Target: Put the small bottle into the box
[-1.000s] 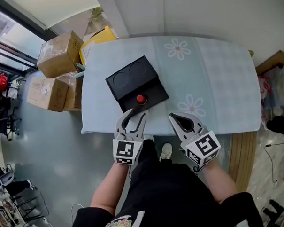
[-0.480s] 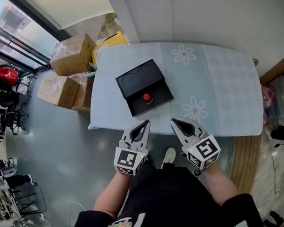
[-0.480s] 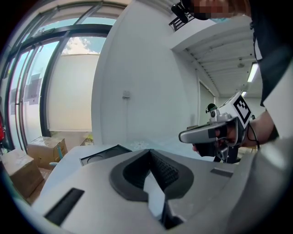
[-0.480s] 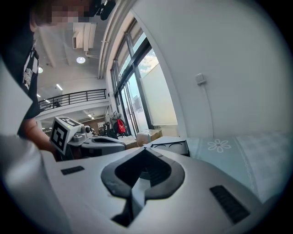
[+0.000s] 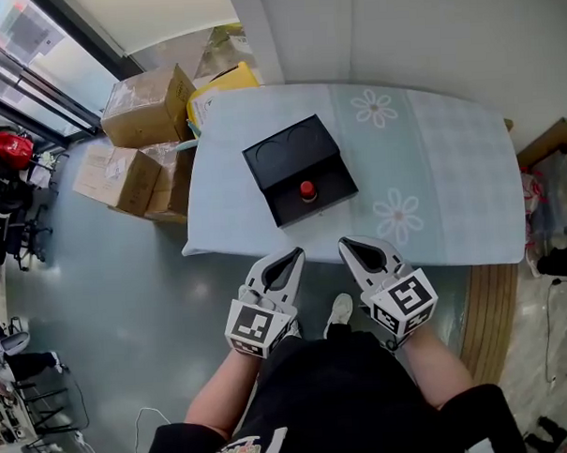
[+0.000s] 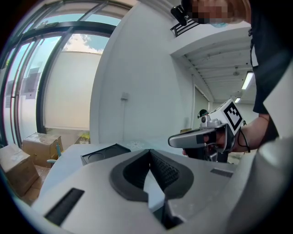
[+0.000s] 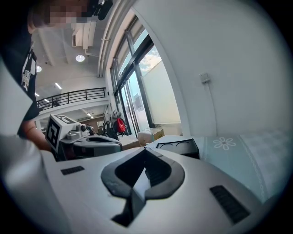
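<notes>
Box: one black box (image 5: 290,155) is set on the table (image 5: 450,167), towards its left end; two round recesses are counted in the box's far half.
Small bottle: one, red-topped (image 5: 307,189), is seated inside the near half of the box.
Left gripper (image 5: 292,260): held off the table, nearer the person than the box; its jaws are pressed together and nothing is held between them.
Right gripper (image 5: 348,246): held beside the left one, near and to the right of the box; its jaws are likewise closed on nothing.
Flower prints (image 5: 376,107): two are counted on the cloth, both right of the box.
Cartons: three brown cartons (image 5: 142,105) and one yellow carton (image 5: 223,85) are seen on the floor left of the box.
</notes>
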Demonstrator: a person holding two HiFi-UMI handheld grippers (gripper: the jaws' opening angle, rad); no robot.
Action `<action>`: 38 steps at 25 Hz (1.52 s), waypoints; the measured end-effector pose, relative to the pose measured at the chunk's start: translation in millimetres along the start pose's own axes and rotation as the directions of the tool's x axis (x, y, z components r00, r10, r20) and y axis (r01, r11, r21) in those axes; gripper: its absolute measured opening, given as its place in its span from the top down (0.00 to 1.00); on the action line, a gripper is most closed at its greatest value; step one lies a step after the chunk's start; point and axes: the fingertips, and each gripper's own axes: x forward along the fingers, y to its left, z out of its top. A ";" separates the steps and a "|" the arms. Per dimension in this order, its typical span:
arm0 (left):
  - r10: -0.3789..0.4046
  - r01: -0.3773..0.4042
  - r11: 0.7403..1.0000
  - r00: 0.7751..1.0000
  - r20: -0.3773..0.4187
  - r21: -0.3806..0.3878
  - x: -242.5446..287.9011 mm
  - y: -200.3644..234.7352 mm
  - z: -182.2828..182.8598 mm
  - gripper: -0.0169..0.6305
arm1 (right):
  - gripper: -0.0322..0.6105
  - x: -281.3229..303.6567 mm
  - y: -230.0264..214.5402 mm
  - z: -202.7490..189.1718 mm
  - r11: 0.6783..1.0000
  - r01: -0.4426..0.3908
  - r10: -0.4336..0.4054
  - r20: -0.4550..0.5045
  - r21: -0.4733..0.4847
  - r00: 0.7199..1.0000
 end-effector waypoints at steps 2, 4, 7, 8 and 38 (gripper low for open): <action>-0.014 0.014 1.000 1.000 -0.004 0.001 -9.7 2.4 -3.5 0.96 | 0.94 3.3 10.5 0.4 1.000 0.010 -0.010 -0.001 -0.002 1.000; -0.033 0.033 0.999 0.999 0.000 0.000 -19.6 5.1 -4.5 0.96 | 0.94 6.9 22.0 0.5 1.000 0.024 -0.024 0.001 -0.002 1.000; -0.065 0.065 0.998 0.998 -0.003 -0.003 -36.5 6.5 -7.4 0.96 | 0.94 9.2 39.4 -0.2 0.999 0.051 -0.051 0.008 -0.001 0.999; -0.074 0.074 0.997 0.997 0.000 -0.006 -41.6 6.5 -6.5 0.96 | 0.94 9.1 44.5 -0.6 0.998 0.060 -0.060 0.010 -0.001 0.998; -0.201 0.202 0.979 0.979 0.035 -0.006 -90.4 9.2 -7.0 0.96 | 0.94 -1.9 101.8 -13.5 0.982 0.190 -0.190 0.010 -0.004 0.982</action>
